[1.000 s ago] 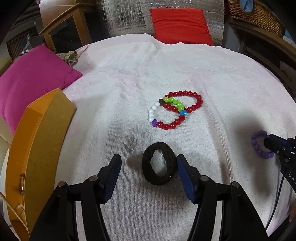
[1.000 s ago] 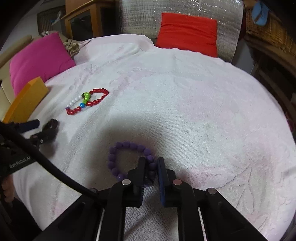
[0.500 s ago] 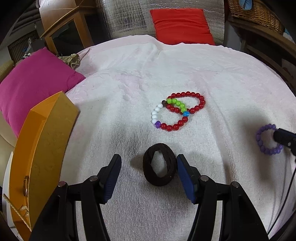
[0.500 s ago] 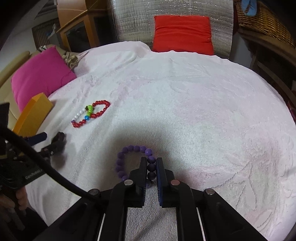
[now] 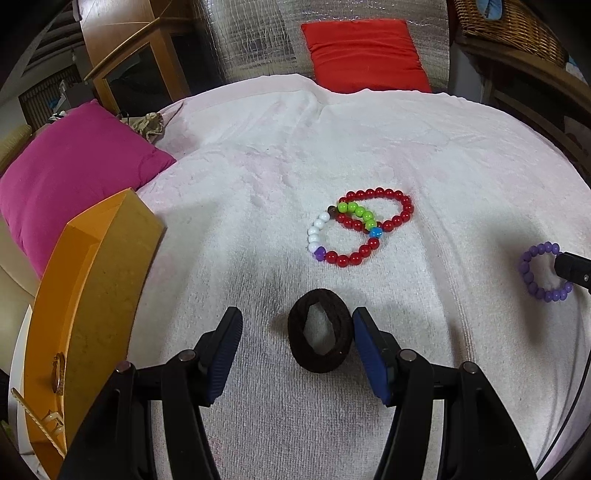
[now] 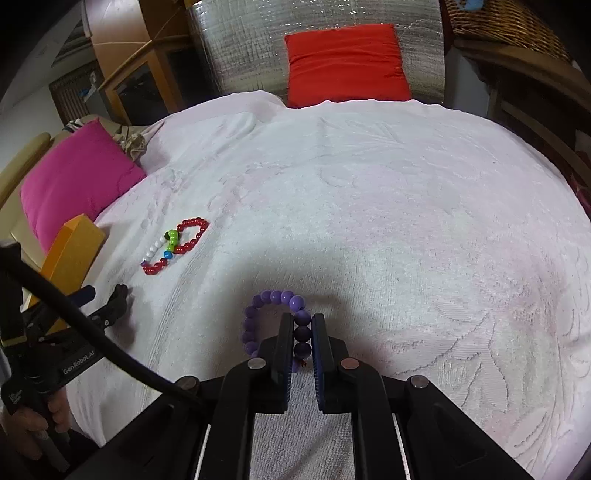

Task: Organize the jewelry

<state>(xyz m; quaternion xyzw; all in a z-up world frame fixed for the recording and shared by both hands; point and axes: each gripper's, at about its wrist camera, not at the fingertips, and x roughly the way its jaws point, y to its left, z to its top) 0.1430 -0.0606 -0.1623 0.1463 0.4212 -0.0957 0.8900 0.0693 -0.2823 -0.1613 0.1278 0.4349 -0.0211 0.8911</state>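
A black hair tie (image 5: 319, 339) lies on the white towel (image 5: 295, 147) between the fingers of my left gripper (image 5: 296, 320), which is open; the right pad is at the tie's edge, the left pad stands apart. Beyond it lie a red bead bracelet (image 5: 400, 212) and a mixed-colour bead bracelet (image 5: 343, 258), overlapping. My right gripper (image 6: 302, 322) is shut on a purple bead bracelet (image 6: 273, 297), with a few beads pinched between its pads. In the left wrist view that purple bracelet (image 5: 532, 277) shows at the far right. An orange box (image 5: 92, 295) stands at the left.
A pink cushion (image 5: 66, 177) lies at the left edge, a red cushion (image 5: 364, 51) at the back. A wooden cabinet (image 5: 136, 70) and a wicker basket (image 5: 509, 33) stand beyond the towel. A hand (image 6: 37, 421) holds the left gripper (image 6: 105, 293).
My right gripper has rolled and risen a little with the purple bracelet still pinched. The left gripper and the hair tie have kept their place.
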